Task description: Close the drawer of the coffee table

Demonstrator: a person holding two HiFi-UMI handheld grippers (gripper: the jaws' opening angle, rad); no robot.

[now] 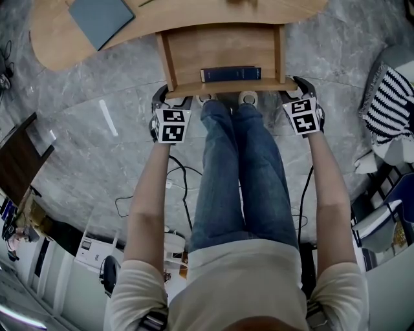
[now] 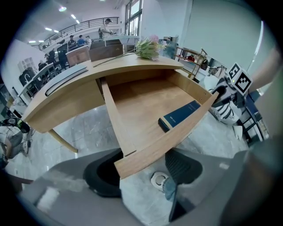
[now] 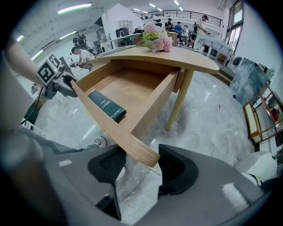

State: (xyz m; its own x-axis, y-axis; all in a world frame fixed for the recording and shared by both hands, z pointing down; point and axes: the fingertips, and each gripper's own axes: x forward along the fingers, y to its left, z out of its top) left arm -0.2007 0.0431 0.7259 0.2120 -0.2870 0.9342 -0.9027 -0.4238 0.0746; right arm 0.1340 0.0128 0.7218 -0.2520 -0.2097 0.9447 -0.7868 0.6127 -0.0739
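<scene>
So the drawer [image 1: 223, 52] sticks out of the counter [image 1: 58, 39], toward the person. A book [image 1: 230, 74] lies inside it, right up against the front board, a bit right of middle. On the counter top there's a flat pad [image 1: 100, 19] off to the left, and flowers [image 2: 148, 47] further back, behind the drawer. The left hand-held gripper [image 1: 173, 96] sits at the drawer's front left corner and the right hand-held gripper [image 1: 299, 87] at the front right corner. Each has the board's end between its jaws. The person's legs [image 1: 242, 174] stand between the two, with the feet [image 1: 248, 98] just under the drawer front. Cables [image 1: 178, 173] lie on the floor left of the legs.
</scene>
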